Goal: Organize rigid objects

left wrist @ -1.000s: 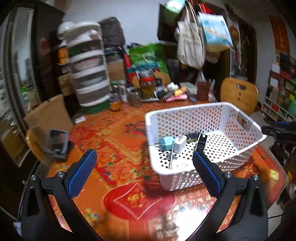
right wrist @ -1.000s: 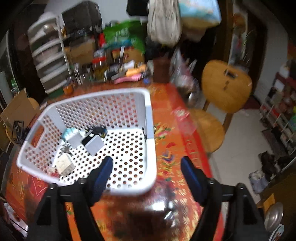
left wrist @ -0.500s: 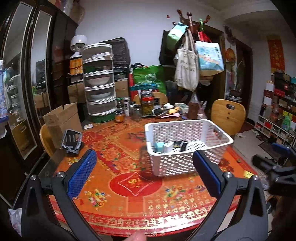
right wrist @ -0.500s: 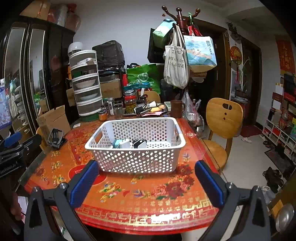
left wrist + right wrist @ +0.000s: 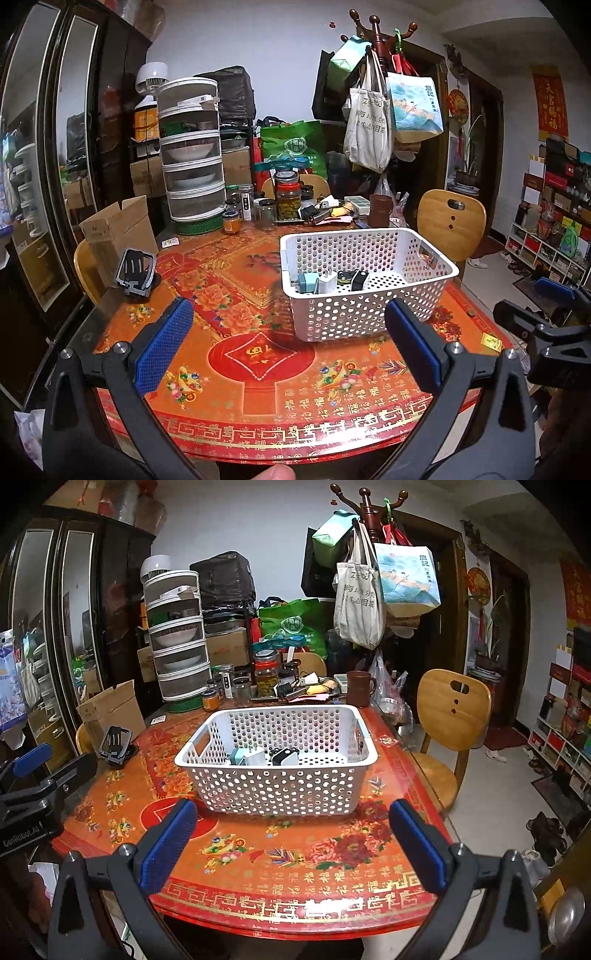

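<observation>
You hold both grippers back from the table, left gripper and right gripper fingers wide, nothing between them. The chargers sit in the white basket, likely sorted. Orange floral cloth; jars and clutter crowd the far edge.

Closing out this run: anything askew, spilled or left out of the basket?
Nothing spilled or damaged. The chargers sit inside the white basket, which stands flat. One black phone stand lies outside it near the table's left edge.
</observation>
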Motion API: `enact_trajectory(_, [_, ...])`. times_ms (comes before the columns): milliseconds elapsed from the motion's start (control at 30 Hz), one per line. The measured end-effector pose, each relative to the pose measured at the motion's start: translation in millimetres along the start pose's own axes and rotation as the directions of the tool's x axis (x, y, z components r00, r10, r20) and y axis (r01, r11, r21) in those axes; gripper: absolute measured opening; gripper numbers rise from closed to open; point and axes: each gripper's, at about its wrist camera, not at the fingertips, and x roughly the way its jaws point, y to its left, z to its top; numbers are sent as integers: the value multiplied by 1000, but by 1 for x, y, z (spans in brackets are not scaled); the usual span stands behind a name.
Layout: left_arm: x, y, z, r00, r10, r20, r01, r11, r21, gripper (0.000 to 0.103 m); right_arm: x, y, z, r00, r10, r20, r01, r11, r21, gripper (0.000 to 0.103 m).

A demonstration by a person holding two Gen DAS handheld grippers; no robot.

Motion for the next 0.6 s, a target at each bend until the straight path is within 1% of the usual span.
enact_trajectory(300, [4,7,2,1000,-7,-14,7,999,-31,102,-1,0,0,1000,2,-3,-2,1000,3,103])
enact_trajectory(600, [8,4,0,1000,-4,-22,3,1000,-18,102,1,4,-1,1000,7,-9,-7,1000,-8,103])
